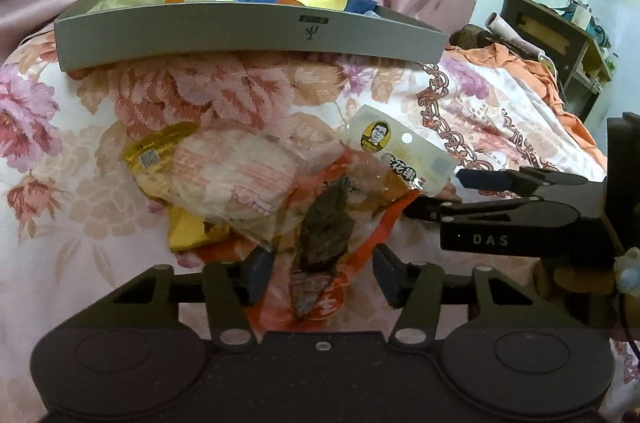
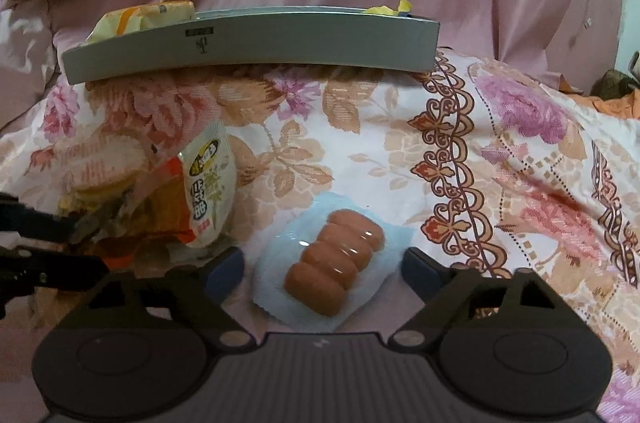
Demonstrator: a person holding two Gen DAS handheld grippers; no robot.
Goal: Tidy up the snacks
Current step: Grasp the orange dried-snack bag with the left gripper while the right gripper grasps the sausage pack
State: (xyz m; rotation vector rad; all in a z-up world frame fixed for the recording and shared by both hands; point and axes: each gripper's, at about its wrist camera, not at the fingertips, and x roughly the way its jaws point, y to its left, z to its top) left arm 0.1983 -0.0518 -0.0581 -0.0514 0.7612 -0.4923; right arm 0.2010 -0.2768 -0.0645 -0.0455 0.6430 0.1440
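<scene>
A grey tray point(image 1: 248, 35) holding several snack packets stands at the back on the floral bed cover; it also shows in the right wrist view point(image 2: 256, 47). My left gripper point(image 1: 320, 269) is open, its fingers on either side of an orange-and-clear packet with dark food point(image 1: 324, 223) at the front of a snack pile. A pale pink-printed packet point(image 1: 236, 171) and a white packet with a cartoon face point(image 1: 400, 151) lie in that pile. My right gripper point(image 2: 322, 269) is open around a clear packet of small sausages point(image 2: 334, 259). It also shows from the side in the left wrist view point(image 1: 432, 195).
The left gripper's fingers point(image 2: 48, 227) reach into the snack pile at the left of the right wrist view, next to a white round-topped packet point(image 2: 210, 195). A pink curtain hangs behind the tray. An orange cloth point(image 1: 516, 63) and a dark cabinet point(image 1: 552, 35) are at the far right.
</scene>
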